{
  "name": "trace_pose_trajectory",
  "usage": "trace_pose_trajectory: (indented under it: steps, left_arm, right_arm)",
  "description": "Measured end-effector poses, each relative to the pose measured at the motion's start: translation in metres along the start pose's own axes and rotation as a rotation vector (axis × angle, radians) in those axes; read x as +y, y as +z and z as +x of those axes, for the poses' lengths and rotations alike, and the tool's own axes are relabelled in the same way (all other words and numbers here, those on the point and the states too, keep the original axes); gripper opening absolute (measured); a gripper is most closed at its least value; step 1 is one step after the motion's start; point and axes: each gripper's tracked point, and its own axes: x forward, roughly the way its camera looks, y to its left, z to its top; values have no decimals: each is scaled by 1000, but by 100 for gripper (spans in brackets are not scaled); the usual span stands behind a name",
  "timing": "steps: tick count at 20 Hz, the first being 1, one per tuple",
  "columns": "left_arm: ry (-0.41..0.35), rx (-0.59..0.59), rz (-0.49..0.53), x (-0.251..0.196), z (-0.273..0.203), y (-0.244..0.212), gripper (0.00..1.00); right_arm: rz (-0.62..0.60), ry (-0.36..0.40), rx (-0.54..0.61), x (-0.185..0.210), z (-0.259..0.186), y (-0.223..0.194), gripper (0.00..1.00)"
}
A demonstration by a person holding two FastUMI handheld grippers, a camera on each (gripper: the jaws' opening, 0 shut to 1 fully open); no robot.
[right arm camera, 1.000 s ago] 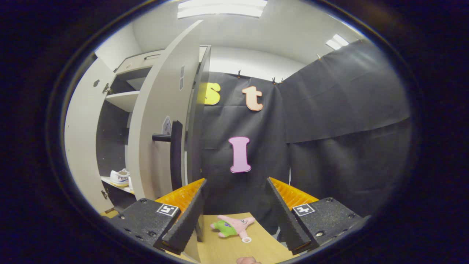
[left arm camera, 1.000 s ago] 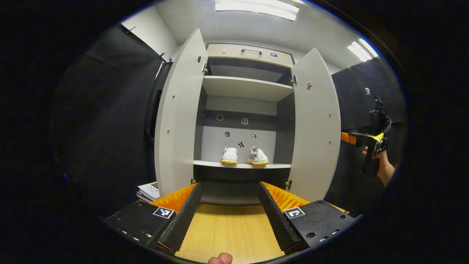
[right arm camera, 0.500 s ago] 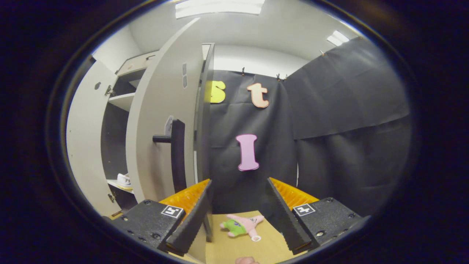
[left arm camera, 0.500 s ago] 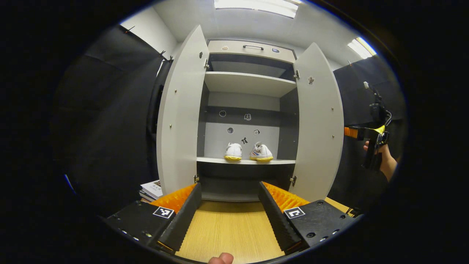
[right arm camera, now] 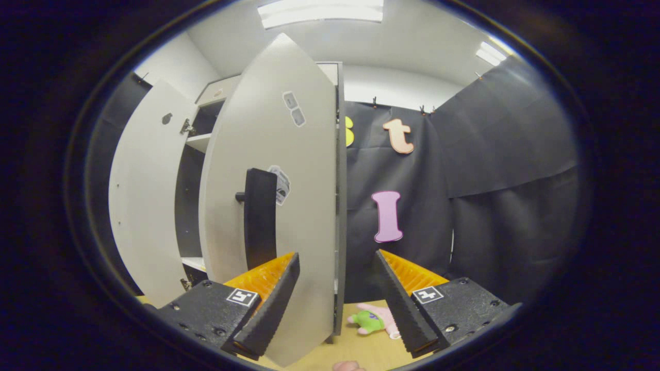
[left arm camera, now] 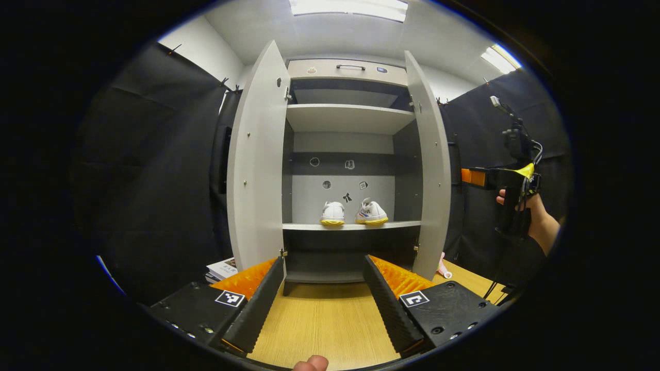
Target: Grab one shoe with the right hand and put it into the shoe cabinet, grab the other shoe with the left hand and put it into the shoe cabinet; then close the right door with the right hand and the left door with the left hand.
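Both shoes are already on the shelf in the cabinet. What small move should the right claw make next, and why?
Probably push the right door further toward shut. Both shoes sit on the shelf, and that door stands about half swung in while the left door is wide open. The right claw is open, its fingers on either side of the door's free edge, beside the black handle.

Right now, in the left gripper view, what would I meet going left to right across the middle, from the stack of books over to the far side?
Stack of books → open grey left cabinet door → pair of white yellow-soled shoes on the shelf → open grey right cabinet door → right hand-held gripper → the hand holding it.
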Motion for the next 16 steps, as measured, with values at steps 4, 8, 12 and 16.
trace_pose_trajectory:
  steps: [4,8,12,16]
  left_arm:
    - [20,16,-2,12,-10,-8,93]
    - [54,33,-32,26,-7,-13,93]
    - [132,31,-57,69,-1,-2,93]
    - [310,-57,6,157,10,43,93]
  right_arm:
    - [-2,50,25,36,25,-6,95]
    - [-23,72,-6,55,12,0,99]
    - [-34,103,-19,67,-41,-5,99]
    - [-58,112,-21,68,-97,-28,98]
